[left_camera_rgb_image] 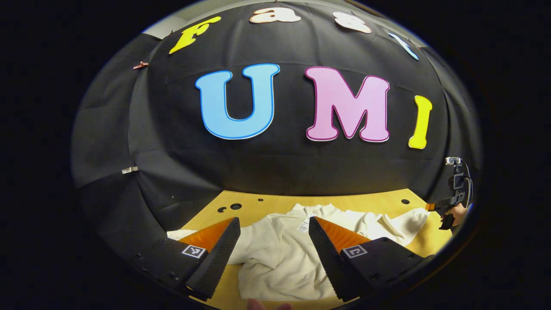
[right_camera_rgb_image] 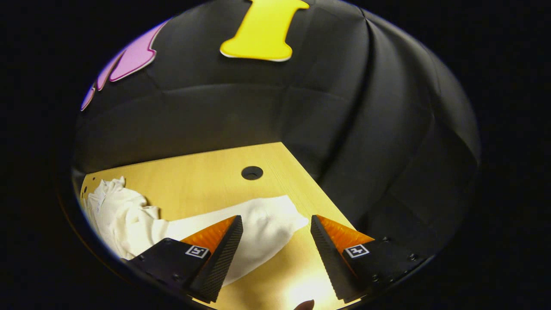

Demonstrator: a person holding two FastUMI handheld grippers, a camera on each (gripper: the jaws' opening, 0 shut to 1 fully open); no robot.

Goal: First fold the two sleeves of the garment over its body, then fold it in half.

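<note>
The cream garment (left_camera_rgb_image: 280,254) lies spread on the wooden surface (left_camera_rgb_image: 366,200). The left tool (left_camera_rgb_image: 274,254) hangs wide open above its body. The right tool (right_camera_rgb_image: 275,254) hangs wide open above its sleeve (right_camera_rgb_image: 262,224).

Recording booth: black cloth wall (left_camera_rgb_image: 275,163), wooden table (right_camera_rgb_image: 206,185) with drilled holes

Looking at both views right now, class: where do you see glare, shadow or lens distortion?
Right gripper view: bright glare on the table between the open fingers, and the sleeve casts a soft shadow. Left gripper view: even light on the garment; fisheye bends the table's far edge.
</note>
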